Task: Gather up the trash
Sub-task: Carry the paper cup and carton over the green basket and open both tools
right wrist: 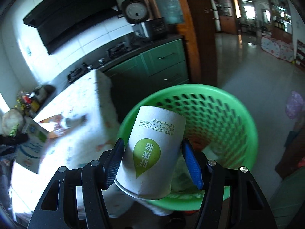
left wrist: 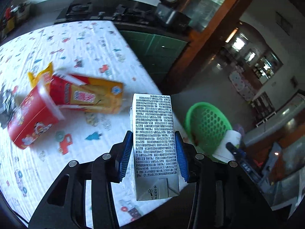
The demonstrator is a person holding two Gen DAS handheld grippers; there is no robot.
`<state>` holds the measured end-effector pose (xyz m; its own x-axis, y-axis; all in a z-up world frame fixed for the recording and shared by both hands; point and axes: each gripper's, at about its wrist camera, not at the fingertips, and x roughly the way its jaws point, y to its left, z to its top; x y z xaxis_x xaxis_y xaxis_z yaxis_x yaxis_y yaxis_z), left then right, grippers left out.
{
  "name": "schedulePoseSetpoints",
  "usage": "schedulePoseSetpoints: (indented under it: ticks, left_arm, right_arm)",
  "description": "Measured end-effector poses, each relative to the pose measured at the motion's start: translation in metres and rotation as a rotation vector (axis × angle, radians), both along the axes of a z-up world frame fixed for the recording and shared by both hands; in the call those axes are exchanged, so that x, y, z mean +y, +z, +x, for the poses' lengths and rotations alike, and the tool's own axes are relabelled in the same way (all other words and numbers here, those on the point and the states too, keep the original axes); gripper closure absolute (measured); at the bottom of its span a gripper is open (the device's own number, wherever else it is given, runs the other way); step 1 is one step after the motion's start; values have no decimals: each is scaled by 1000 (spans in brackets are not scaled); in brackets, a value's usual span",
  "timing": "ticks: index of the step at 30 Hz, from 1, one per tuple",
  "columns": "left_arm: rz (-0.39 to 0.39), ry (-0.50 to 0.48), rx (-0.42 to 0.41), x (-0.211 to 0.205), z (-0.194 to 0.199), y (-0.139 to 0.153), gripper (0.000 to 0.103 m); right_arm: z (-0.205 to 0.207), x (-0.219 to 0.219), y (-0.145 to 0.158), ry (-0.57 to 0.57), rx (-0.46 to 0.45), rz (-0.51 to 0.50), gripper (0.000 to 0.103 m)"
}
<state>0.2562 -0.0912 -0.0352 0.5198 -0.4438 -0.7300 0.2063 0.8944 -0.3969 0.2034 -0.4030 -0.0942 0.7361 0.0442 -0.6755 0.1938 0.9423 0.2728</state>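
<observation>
My left gripper [left wrist: 154, 148] is shut on a silver drink carton [left wrist: 155, 145] with black print, held above the table's right edge. A red paper cup [left wrist: 34, 118] and a red-and-yellow snack box [left wrist: 91, 97] lie on the patterned tablecloth [left wrist: 80, 43] to its left. My right gripper [right wrist: 152, 158] is shut on a white paper cup [right wrist: 152, 152] with a green leaf logo, held over the near rim of the green perforated basket [right wrist: 219, 110]. That basket also shows in the left wrist view [left wrist: 207, 126], on the floor to the right of the table, with the right gripper and cup over it.
A dark counter with a gas stove [right wrist: 116, 47], green cabinets [right wrist: 164, 64] and a rice cooker [right wrist: 135, 11] runs behind the table. A blue-and-white carton [right wrist: 32, 145] and clutter sit at the table's left side. Shiny floor [right wrist: 253, 64] extends to the right.
</observation>
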Motion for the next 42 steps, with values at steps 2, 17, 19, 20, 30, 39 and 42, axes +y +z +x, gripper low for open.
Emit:
schedulePoseSetpoints:
  ticks: [2,17,19,20,30,39,42]
  left_arm:
    - [-20,-43,-13,-13,1,5,60]
    - [-46,-266,-70,-126,17,18,60]
    - [-48,-291,-74,-139,16,17,60]
    - [-48,-307,-74,-147,17,16,60]
    - [-5,-382,-51,-197,27,-11,59]
    - [13,-382,-35,-208,30,-31,54]
    - [17,-382,-54,-206,25,-29,46]
  right_arm:
    - [2,-9,-8,-19,16,-7,43]
    - [-7,-50,-34,-88,53,-15,42]
    - [-12,-51,-30,-88,41,-22,41]
    - [-16,-50,-27,-86,34,-28,39]
    - [-53,-43,-9,-86,-46,-86,17]
    - [-68,-47,-16,-122,-46,-50,13]
    - [-70,-45,-17,-116,-47,-51,13]
